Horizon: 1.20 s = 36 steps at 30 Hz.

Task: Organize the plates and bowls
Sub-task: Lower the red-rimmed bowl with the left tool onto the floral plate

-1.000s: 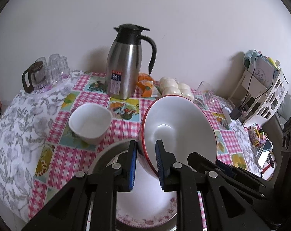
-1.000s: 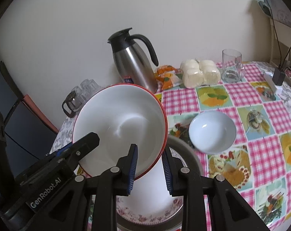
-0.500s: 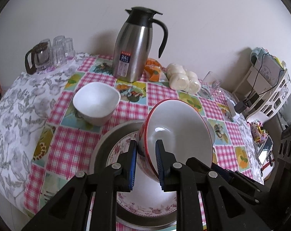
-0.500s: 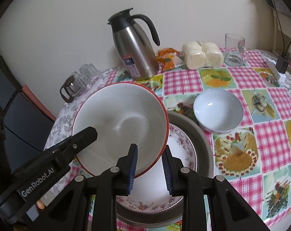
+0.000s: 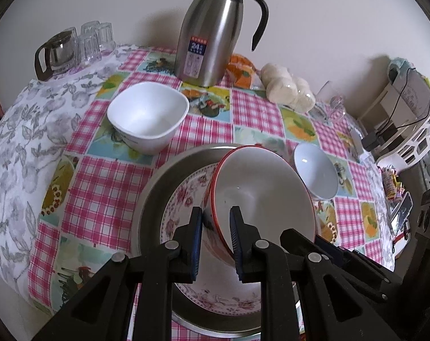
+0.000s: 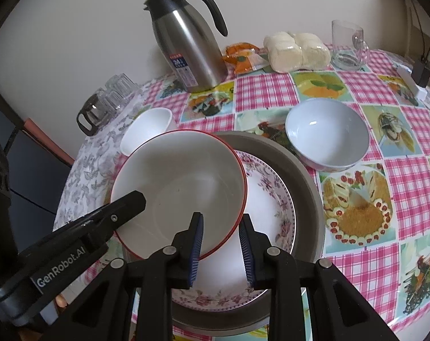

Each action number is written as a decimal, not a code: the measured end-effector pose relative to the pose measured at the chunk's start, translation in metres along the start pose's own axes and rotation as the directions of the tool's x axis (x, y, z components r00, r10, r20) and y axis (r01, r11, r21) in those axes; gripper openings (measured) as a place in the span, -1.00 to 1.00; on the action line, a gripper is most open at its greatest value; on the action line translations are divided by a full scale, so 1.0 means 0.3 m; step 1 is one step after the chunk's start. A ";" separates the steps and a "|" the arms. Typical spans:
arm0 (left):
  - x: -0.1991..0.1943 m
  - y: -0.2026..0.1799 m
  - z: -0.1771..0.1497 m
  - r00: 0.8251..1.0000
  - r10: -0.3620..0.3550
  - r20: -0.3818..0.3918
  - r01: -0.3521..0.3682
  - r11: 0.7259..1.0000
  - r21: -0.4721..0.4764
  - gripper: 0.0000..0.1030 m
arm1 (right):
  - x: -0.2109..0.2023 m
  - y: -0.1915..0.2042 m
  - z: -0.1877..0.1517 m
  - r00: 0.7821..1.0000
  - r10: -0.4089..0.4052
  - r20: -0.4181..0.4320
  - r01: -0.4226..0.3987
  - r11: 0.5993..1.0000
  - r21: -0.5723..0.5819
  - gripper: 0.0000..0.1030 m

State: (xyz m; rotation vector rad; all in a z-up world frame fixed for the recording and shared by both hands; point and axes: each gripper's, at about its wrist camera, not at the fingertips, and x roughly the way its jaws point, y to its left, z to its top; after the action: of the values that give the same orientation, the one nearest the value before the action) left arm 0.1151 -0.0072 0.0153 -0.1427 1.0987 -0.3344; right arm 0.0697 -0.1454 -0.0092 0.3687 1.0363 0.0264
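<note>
Floral plate [image 6: 274, 199] partly hidden beneath red-rimmed bowl [image 6: 180, 182]; grey tray [image 5: 158, 187] cut off at lower edge.

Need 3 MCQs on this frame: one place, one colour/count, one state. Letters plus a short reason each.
1. The red-rimmed bowl is:
A. over the floral plate
B. beside the flask
C. off the table

2. Bowls resting directly on the tablecloth:
A. none
B. two
C. four

3. The left gripper and right gripper are:
A. both open and clear
B. both closed on the bowl's rim
C. only the left is gripping

Answers:
1 A, plate and grey tray show beneath it.
2 B, the square white bowl and round pale bowl.
3 B, each pair of pads straddles the rim.
</note>
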 end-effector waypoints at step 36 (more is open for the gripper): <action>0.048 -0.011 -0.004 0.997 0.016 -0.078 -0.016 1.000 0.003 -0.61 | -0.014 -0.008 0.004 1.000 -0.008 0.005 0.008 1.000 -0.021 -0.44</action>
State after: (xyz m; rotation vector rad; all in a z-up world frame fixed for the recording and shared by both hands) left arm 0.1193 -0.0150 0.0032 -0.1190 1.1759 -0.3291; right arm 0.0684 -0.1487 -0.0058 0.3453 1.0323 0.0295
